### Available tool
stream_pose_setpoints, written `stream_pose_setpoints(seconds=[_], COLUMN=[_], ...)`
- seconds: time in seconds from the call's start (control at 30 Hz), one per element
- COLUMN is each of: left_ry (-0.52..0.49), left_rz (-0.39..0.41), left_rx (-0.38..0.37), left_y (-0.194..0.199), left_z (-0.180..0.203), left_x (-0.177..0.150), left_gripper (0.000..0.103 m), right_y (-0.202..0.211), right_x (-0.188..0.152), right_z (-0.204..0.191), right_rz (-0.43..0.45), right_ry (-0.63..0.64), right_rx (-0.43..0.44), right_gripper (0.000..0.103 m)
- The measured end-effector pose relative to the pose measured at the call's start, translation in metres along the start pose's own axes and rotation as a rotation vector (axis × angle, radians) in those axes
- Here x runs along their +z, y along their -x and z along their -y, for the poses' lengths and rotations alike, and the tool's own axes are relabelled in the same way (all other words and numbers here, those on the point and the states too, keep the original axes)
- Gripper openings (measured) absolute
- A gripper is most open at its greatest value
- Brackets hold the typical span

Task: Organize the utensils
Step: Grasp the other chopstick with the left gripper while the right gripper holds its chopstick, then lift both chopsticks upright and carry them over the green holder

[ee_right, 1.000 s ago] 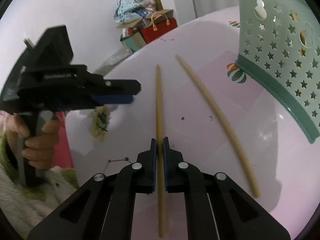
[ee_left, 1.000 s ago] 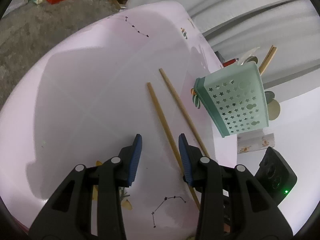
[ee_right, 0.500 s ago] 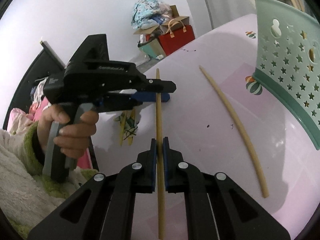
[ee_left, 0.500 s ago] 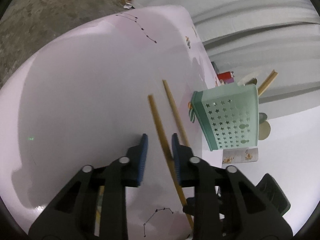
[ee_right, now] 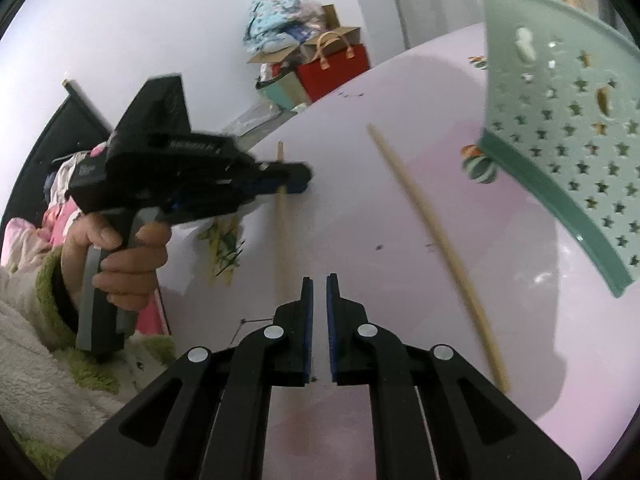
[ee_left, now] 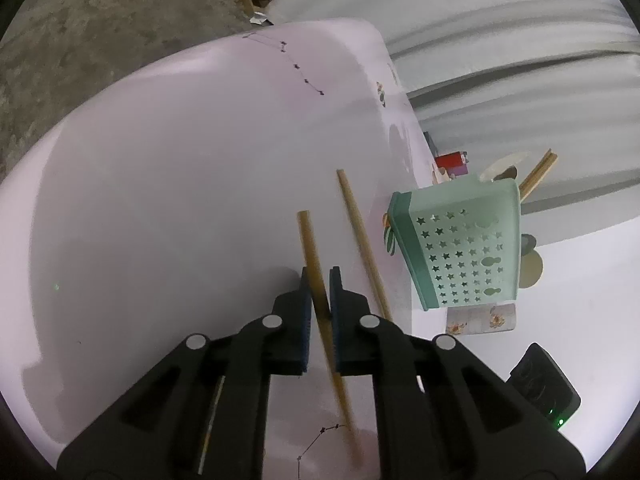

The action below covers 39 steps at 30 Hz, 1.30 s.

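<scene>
table (ee_left: 160, 200) — two chopsticks (ee_left: 360, 236) side by side | basket (ee_left: 464, 248) right of them

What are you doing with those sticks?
A person is tidying chopsticks with a tool in each hand. The left tool has just been closing and now pinches one chopstick. The right tool is shut and holds nothing. A second chopstick lies on the pink table beside the green star-holed basket, which already has utensils in it.

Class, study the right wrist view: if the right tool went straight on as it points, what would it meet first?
Most likely the bare pink table, between the left chopstick and the right chopstick. The right tool points down at that gap, touching neither, though depth is unclear.
</scene>
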State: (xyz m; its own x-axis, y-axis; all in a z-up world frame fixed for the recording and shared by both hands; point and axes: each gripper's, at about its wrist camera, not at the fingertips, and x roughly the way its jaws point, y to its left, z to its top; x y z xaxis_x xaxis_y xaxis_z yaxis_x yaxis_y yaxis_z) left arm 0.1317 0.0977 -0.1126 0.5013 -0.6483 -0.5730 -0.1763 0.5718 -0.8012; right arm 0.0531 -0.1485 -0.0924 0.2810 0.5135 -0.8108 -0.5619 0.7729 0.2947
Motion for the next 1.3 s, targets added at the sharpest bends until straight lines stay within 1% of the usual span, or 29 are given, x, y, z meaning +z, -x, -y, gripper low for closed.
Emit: stream_pose_setpoints(seconds=[0.07,0.2,0.4,0.5,0.6,0.73,0.9,1.03,1.13,1.17,1.23,1.27,1.3], left_ry=[0.001,-0.011,-0.018,-0.025,-0.029,-0.039,-0.056,-0.066,-0.064,-0.065,-0.070,-0.075,-0.084], left_rz=[0.007,0.019,0.029,0.035,0.036,0.033,0.024,0.021,0.017,0.018,0.010,0.004,-0.002], left_rx=[0.002,0.003,0.002,0.005,0.009,0.016,0.020,0.024,0.028,0.025,0.029,0.029,0.032], left_y=[0.001,0.001,0.002,0.003,0.004,0.005,0.006,0.005,0.005,0.005,0.004,0.003,0.003], left_z=[-0.001,-0.001,-0.001,-0.001,0.000,-0.001,-0.001,-0.001,-0.002,-0.001,-0.001,-0.001,-0.001], left_x=[0.000,0.001,0.002,0.003,0.003,0.005,0.007,0.008,0.007,0.008,0.007,0.007,0.007], left_gripper=[0.005,0.005,0.005,0.005,0.005,0.005,0.005,0.005,0.005,0.005,0.005,0.005,0.005], right_y=[0.006,0.014,0.000,-0.016,-0.038,-0.057,-0.071,-0.081,-0.083,-0.084,-0.086,-0.087,-0.087], right_x=[0.003,0.011,0.044,0.063,0.082,0.098,0.107,0.109,0.109,0.108,0.108,0.108,0.109], right_z=[0.007,0.021,0.032,0.030,0.022,0.010,0.004,0.008,0.007,0.006,0.006,0.006,0.006], right_rz=[0.010,0.028,0.037,0.014,-0.025,-0.059,-0.091,-0.114,-0.107,-0.105,-0.106,-0.108,-0.110], right_ry=[-0.013,-0.035,-0.026,0.005,0.066,0.146,0.197,0.206,0.206,0.209,0.208,0.206,0.208], right_rx=[-0.017,-0.069,-0.119,-0.132,-0.148,-0.185,-0.217,-0.244,-0.245,-0.247,-0.234,-0.224,-0.220], right_gripper=[0.008,0.021,0.023,0.023,0.023,0.023,0.023,0.022,0.022,0.021,0.016,0.010,0.009])
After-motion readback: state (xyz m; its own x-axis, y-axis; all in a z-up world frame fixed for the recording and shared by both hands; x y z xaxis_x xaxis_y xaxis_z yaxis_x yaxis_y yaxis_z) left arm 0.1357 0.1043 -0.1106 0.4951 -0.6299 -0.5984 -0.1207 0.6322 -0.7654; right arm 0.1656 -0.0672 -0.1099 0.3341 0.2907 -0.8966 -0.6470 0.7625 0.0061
